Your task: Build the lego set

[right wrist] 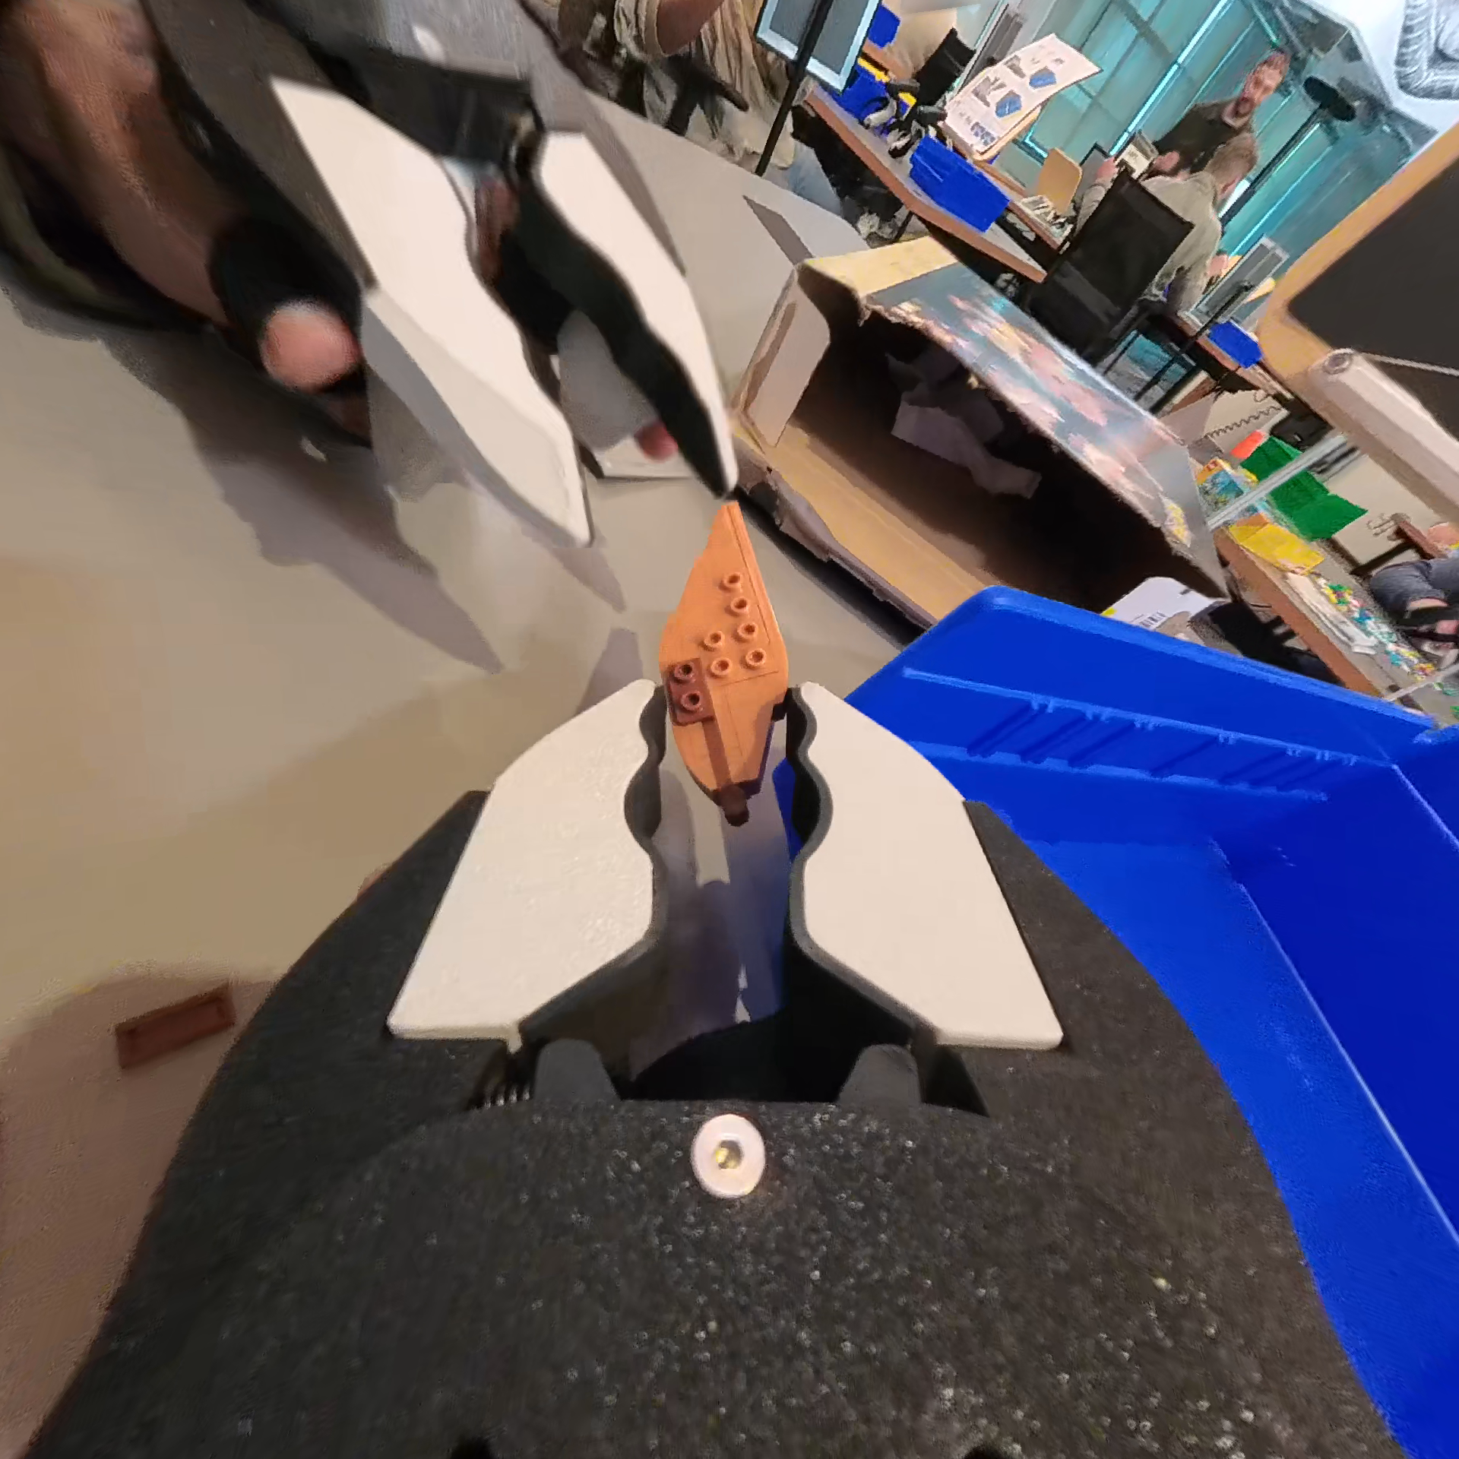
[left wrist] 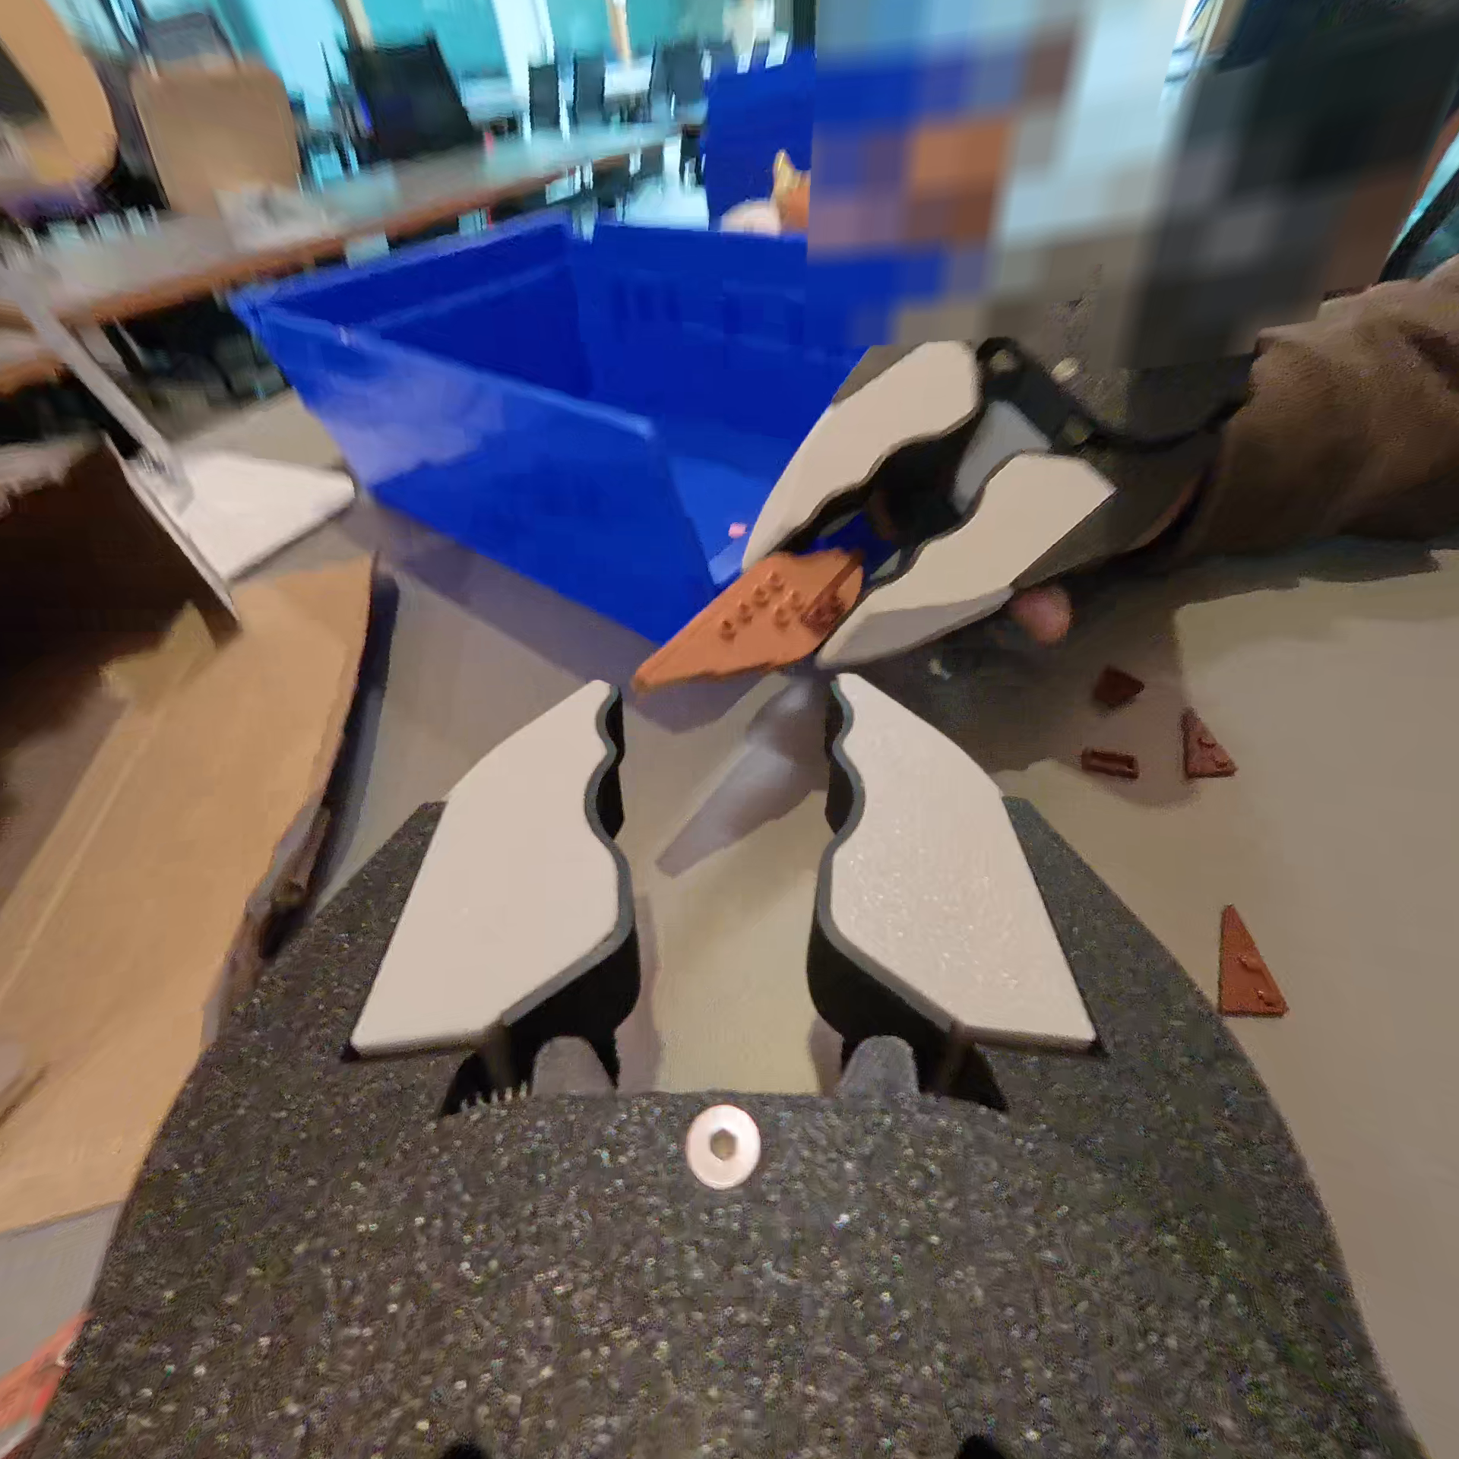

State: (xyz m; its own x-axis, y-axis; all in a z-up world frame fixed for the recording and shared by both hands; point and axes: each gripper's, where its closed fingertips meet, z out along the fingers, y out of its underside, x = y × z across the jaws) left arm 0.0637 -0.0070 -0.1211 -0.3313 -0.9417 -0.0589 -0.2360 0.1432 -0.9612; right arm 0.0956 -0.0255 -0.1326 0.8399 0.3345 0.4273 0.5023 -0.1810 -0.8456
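Right gripper (right wrist: pixel 726 695) is clamped on an orange brick-built wedge assembly (right wrist: pixel 722 655), both pads against its sides, pointed tip sticking out past the fingertips, held above the grey tabletop (right wrist: pixel 197 671). A small dark brown plate (right wrist: pixel 685 688) sits on its studded face. Left gripper (left wrist: pixel 722 695) is wide open, nothing between its fingers, just below the wedge tip. Blue bin (left wrist: pixel 489 410) is right behind. Loose brown pieces (left wrist: pixel 1200 746) lie on the table at right, an open cardboard box (right wrist: pixel 947 442) farther off.

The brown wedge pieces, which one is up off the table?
The large orange-brown wedge assembly, clamped in the right gripper and held in the air beside the blue bin. The small dark brown pieces all lie flat on the table.
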